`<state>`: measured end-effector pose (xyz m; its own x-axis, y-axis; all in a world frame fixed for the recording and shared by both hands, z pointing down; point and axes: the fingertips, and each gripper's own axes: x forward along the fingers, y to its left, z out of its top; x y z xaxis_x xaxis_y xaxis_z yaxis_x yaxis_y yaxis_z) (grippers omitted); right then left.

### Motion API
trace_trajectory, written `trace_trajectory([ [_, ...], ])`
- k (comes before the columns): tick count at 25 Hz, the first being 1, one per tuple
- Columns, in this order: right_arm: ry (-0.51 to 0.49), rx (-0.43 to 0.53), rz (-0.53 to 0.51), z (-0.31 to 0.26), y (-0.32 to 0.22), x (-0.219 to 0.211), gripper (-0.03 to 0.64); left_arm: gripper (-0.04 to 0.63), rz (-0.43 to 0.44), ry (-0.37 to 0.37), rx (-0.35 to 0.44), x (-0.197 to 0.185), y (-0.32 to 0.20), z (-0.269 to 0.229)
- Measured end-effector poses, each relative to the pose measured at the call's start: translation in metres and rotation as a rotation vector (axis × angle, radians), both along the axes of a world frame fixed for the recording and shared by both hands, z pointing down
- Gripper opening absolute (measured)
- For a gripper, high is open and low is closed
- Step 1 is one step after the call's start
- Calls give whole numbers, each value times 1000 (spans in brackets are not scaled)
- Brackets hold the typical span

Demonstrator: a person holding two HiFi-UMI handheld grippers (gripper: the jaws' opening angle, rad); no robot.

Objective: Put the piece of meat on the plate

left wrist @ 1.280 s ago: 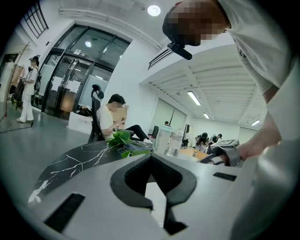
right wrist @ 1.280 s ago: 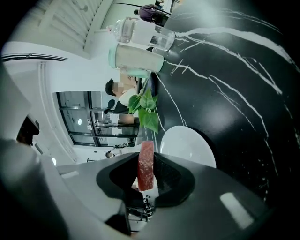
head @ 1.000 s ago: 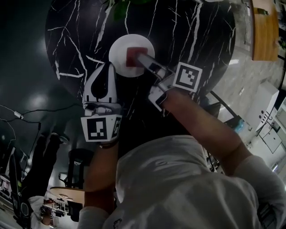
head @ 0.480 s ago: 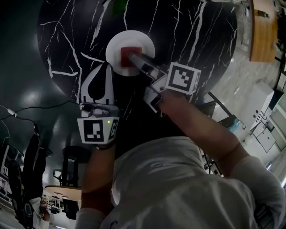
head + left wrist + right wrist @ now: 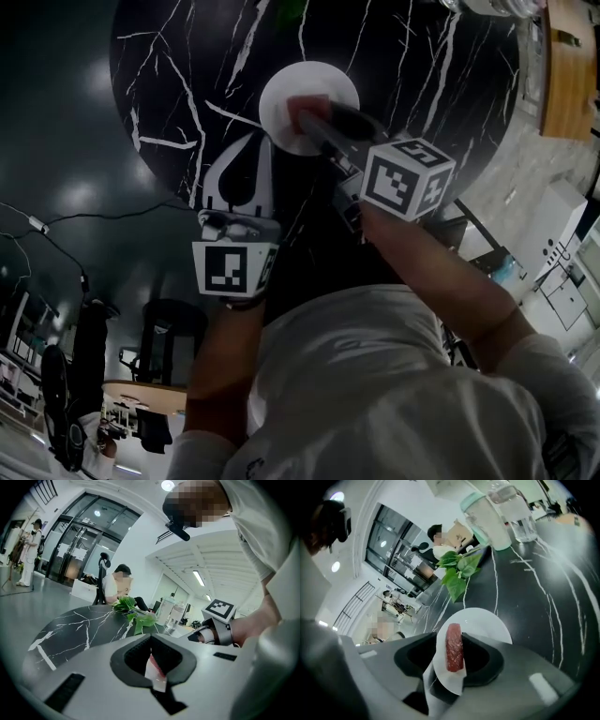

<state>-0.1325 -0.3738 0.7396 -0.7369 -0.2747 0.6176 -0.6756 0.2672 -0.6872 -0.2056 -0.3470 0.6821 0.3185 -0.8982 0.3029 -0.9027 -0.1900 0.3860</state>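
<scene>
One plate (image 5: pixel 279 94), one meat piece (image 5: pixel 454 648), two grippers (image 5: pixel 251 148) (image 5: pixel 313 120)

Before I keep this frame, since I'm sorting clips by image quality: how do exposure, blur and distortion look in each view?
Head view: underexposed, the plate blown out white, the piece of meat a pale smear. Left gripper view: bright, strong fisheye, black corners. Right gripper view: same fisheye, tilted scene, the meat sharp.

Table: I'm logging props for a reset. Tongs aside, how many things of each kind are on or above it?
plate: 1
meat: 1
leafy sprig: 1
drink containers: 2
Total: 5
</scene>
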Motion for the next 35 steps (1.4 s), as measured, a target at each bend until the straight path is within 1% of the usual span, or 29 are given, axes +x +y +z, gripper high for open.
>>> trace_trajectory([
  [3,80,92,-53,-4,-3,1,158,8,-12,-2,12,-6,0,-4],
  [6,129,155,-57,-9,-9,7,165,8,-5,-3,10,-9,3,-6],
  [11,151,242,-38,-31,-21,14,169,8,18,-6,7,-13,9,-15],
  [14,148,317,-63,-55,-20,11,167,8,36,1,28,-13,8,-29],
  [16,141,384,-90,-75,-17,8,137,8,46,1,47,-12,5,-44],
  [18,129,449,-107,-97,-13,6,112,8,78,-9,53,-9,6,-60],
  [22,105,567,-132,-150,1,5,62,8,112,-26,94,-5,10,-104],
  [25,101,648,-137,-193,16,8,45,8,126,-29,118,0,17,-142],
  [29,103,752,-130,-250,41,12,29,8,120,-26,131,3,34,-190],
  [33,91,835,-103,-297,66,15,10,8,191,-44,152,20,52,-228],
  [35,78,844,-94,-317,86,16,3,7,215,-28,157,27,65,-250],
])
